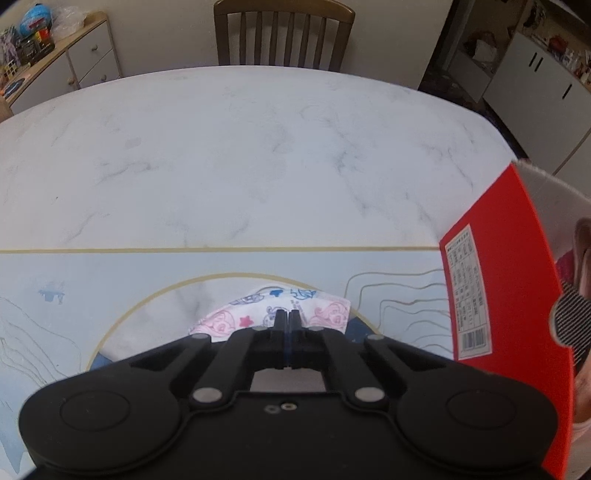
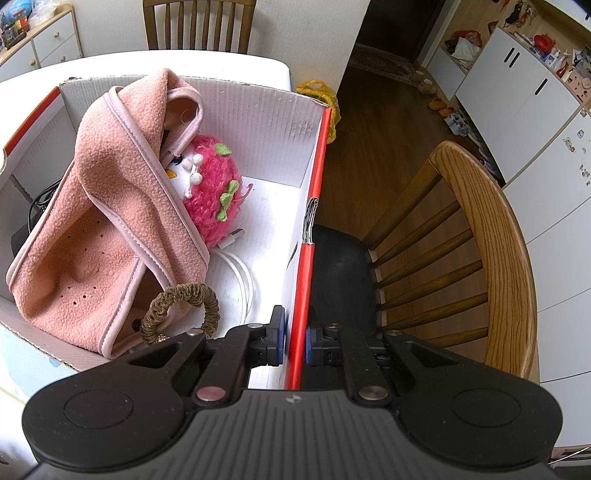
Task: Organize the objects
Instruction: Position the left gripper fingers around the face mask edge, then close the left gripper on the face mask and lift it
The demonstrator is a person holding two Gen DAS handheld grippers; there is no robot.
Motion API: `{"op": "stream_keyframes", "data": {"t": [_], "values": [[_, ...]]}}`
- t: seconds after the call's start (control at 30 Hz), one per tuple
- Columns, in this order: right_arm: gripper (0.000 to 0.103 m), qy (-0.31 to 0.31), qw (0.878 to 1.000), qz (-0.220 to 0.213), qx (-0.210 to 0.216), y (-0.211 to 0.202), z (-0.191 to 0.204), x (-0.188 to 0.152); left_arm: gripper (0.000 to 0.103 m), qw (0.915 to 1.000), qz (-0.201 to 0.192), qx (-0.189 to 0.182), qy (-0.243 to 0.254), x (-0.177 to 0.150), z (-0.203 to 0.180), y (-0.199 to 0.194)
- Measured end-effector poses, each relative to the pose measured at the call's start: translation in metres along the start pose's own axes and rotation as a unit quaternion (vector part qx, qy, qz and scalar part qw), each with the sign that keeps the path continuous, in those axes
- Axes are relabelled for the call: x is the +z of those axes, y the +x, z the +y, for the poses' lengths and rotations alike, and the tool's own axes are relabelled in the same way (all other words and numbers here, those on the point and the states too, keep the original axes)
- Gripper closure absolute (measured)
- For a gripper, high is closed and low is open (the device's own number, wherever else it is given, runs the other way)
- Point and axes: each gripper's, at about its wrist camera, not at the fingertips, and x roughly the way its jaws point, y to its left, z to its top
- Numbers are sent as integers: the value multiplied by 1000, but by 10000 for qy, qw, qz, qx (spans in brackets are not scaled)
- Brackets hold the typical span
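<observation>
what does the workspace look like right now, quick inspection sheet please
surface: marble-pattern table, mostly bare
job's things: printed face mask on table; red cardboard box holding pink fleece pouch, pink plush toy, brown scrunchie
clutter: nothing seen on the table
grippers: left gripper shut on the face mask; right gripper shut on the box wall
cables: white USB cable in the box
surroundings: wooden chairs, white cabinets

This was a home's dining area. Ahead of the left gripper [image 1: 284, 318] lay a marble-patterned table [image 1: 258, 155] with a wooden slat-back chair [image 1: 283, 35] beyond it. Off to the right gripper's [image 2: 294, 341] far right stood white cabinets [image 2: 517, 96], with shoes [image 2: 456, 122] on the wooden floor [image 2: 380, 122].
</observation>
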Motion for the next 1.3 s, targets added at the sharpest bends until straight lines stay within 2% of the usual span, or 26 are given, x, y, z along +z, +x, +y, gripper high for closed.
{"op": "stream_keyframes", "data": {"t": [0.03,0.07,0.1,0.17,0.2,0.27,0.33,0.5,0.7,1.0,1.23,1.3], "values": [[93,-1,10000,0,0,0,0,0,99,10000,30,-56,-40,2,3,-2],[93,-3,10000,1,0,0,0,0,89,9999,44,-115,-84,5,7,-3],[93,-8,10000,2,-2,0,0,0,83,9998,50,-156,-89,7,10,-5],[93,1,10000,1,2,0,-1,-1,77,9998,66,-172,-82,9,15,-7],[93,-9,10000,0,0,0,0,0,67,9997,106,-178,-105,9,18,-6],[93,-12,10000,3,2,0,-1,0,32,9996,160,-161,-153,9,23,-5],[93,-14,10000,10,-6,1,3,3,16,9996,159,-165,-193,6,27,-7],[93,-11,10000,8,-3,1,3,3,11,9985,365,-66,-410,3,34,4],[93,0,10000,5,-7,1,4,3,10,9981,501,-4,-362,-3,26,16],[93,7,10000,4,-5,2,5,2,9,9984,430,50,-356,-7,17,22],[93,4,10000,4,-6,1,5,2,17,9986,304,399,-171,-11,7,22],[93,6,10000,2,-6,1,5,2,23,9987,247,418,-181,-13,5,20]]}}
